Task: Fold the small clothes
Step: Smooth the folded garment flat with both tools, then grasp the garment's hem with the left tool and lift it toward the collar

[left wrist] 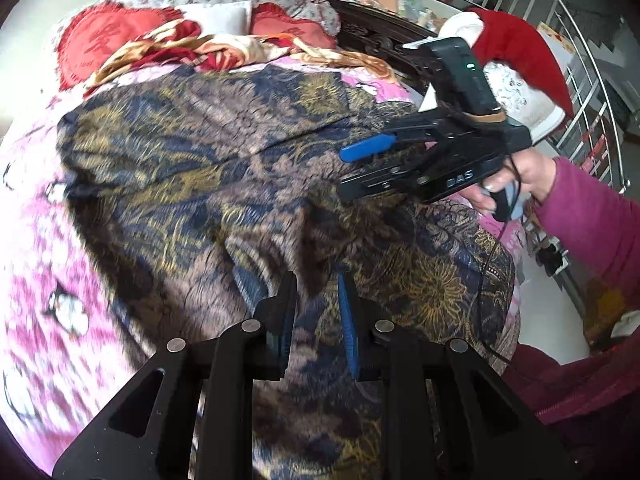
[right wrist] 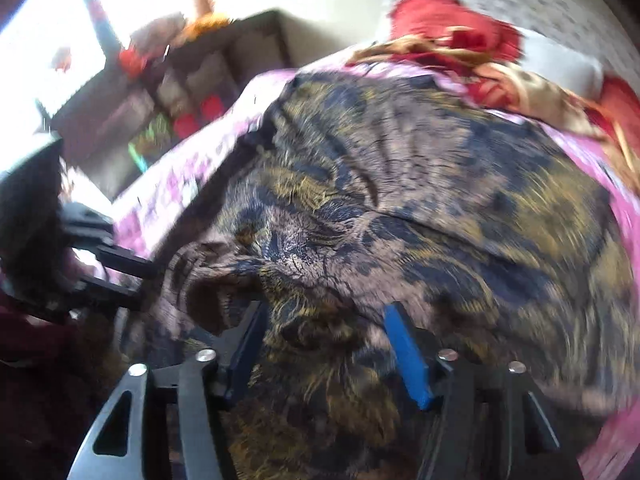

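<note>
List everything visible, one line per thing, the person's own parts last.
patterned garment: one, navy, gold and mauve, spread across the bed
bedsheet: one, pink with penguins, under the garment
heart cushions: two, red, at the head of the bed
blanket: one, red and cream, bunched before the cushions
railing: one, metal, beside the bed
left gripper: black, narrow gap, over the garment
right gripper: black, blue pads, jaws apart
hand: one, magenta sleeve, holding the right gripper

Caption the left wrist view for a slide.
Left gripper over a patterned garment on the pink bedspread; right gripper alongside.
</note>
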Available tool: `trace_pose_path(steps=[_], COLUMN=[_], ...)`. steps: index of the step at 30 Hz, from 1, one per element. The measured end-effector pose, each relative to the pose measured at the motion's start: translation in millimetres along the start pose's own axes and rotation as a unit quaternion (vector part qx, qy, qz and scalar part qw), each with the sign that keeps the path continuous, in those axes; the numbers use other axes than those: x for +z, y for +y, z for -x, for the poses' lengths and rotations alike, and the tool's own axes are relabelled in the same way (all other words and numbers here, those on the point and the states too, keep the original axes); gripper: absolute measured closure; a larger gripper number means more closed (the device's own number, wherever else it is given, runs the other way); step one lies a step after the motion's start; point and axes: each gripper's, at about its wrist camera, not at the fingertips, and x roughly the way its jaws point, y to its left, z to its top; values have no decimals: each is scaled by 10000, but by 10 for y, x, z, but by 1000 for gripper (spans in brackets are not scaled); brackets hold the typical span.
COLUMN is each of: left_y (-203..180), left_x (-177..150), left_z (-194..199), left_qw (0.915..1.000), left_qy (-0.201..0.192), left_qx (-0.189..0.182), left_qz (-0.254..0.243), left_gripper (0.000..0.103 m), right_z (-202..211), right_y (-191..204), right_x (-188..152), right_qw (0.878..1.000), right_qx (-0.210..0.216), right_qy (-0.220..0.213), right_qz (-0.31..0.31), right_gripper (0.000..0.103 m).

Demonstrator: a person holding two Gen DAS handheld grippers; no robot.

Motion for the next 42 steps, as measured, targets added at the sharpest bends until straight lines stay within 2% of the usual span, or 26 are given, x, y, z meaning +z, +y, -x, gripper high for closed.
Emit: trace_pose_path(steps=[4,5,6,7,8,9,10,12,13,15,17,20,22,23,25,27,28,29,31,33,35,38,41,42], left_y=[116,143,167,190,209,230,253,296,309,322,325,306,267,236,180,99,57,11,-75,-130,-155,-129,-116,-125], left_x=[-90,-105,-115,-121,-126,-128,-131,-138,-142,-150,-156,-124,-100,-93,-100,-127,-145,-164,-222,-285,-340,-376,-343,-328], left_z=[59,79,93,107,126,153,180,220,230,237,229,169,116,83,30,-28,-61,-106,-230,-314,-382,-460,-490,-506], left_qw=[9994,9991,9988,9986,9983,9980,9977,9969,9965,9955,9943,9927,9925,9927,9928,9930,9931,9933,9915,9890,9858,9822,9810,9809], left_qy=[33,23,13,1,-17,-56,-103,-172,-190,-249,-314,-245,-138,-56,90,221,290,374,698,970,1128,1168,1109,1140], left_qx=[144,182,227,250,304,349,360,391,400,365,302,164,143,140,156,148,154,213,461,369,439,572,402,346], left_qz=[327,390,434,462,494,533,566,657,709,834,977,1168,1208,1200,1184,1146,1129,1072,996,1050,1163,1354,1537,1535], left_gripper=[84,84,80,77,71,69,69,67,66,50,42,41,41,41,38,37,37,37,37,37,37,37,37,49], right_z=[-284,-325,-373,-417,-439,-445,-361,-121,54,258,332,148,28,24,179,375,412,524,636,735,758,714,635,643], right_y=[63,74,124,165,200,261,337,466,587,815,1055,1257,1255,1231,1117,937,919,850,773,648,606,553,584,596], right_x=[115,117,119,118,102,86,57,-8,-86,-256,-533,-949,-1168,-1234,-1268,-1234,-1218,-1207,-1187,-1158,-1144,-1094,-1091,-1106], right_qw=[9984,9980,9974,9969,9960,9945,9935,9936,9915,9860,9821,9855,9856,9863,9945,9983,9983,9974,9962,9948,9936,9919,9917,9918], right_qx=[219,244,205,123,-40,-337,-531,-624,-813,-1085,-1289,-1068,-1056,-1050,-689,-407,-482,-689,-828,-836,-777,-663,-555,-539], right_qy=[392,437,448,461,520,542,383,32,-155,-323,-237,315,690,745,570,410,315,119,-64,-236,-378,-522,-557,-558], right_qz=[330,391,523,631,721,832,929,940,1001,1225,1356,1278,1124,1031,554,-20,-92,-161,-254,-537,-722,-944,-1019,-1018], right_gripper=[39,43,51,82,99,99,99,99,99,99,99,98,96,96,92,72,54,49,49,49,49,49,49,49])
